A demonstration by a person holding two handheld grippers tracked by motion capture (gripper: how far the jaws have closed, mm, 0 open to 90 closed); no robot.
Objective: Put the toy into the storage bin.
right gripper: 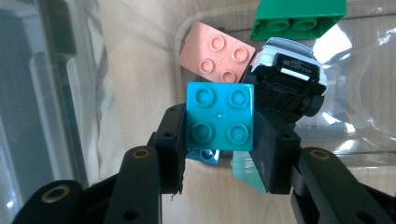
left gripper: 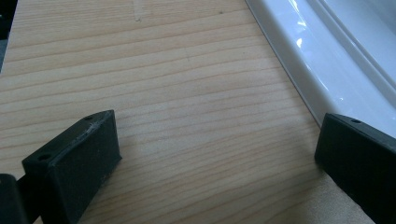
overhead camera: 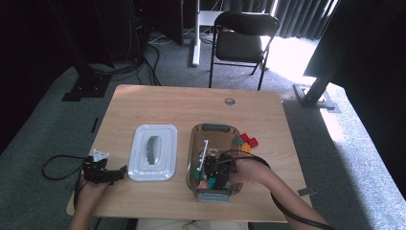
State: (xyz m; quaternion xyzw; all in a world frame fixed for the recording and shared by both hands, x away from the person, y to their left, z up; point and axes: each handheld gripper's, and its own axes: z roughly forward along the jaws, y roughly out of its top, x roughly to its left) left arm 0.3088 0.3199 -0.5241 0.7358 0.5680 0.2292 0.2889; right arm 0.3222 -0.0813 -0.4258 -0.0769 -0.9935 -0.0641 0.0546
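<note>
Teal brick [right gripper: 219, 122] sits squarely between the pads of the right gripper [right gripper: 219, 140], studs facing the camera, and the jaws press on its two opposite side faces, so this gripper is closed on it. In the high view the right gripper [overhead camera: 220, 168] is down inside the clear bin [overhead camera: 193, 143], near its front end, among the other pieces: a pink brick [right gripper: 216, 52] just beyond the teal one, a green brick [right gripper: 299, 18] further off, and a black and white toy car [right gripper: 286, 79] touching the teal brick's upper right corner. A lift most likely has to go straight up, away from the car and the bin wall. Outside the bin's right side lie red and orange bricks [overhead camera: 249, 141]. The left gripper [overhead camera: 103, 172] rests on the table [overhead camera: 191, 105], jaws apart and holding nothing, just beside the white lid [left gripper: 322, 60].
</note>
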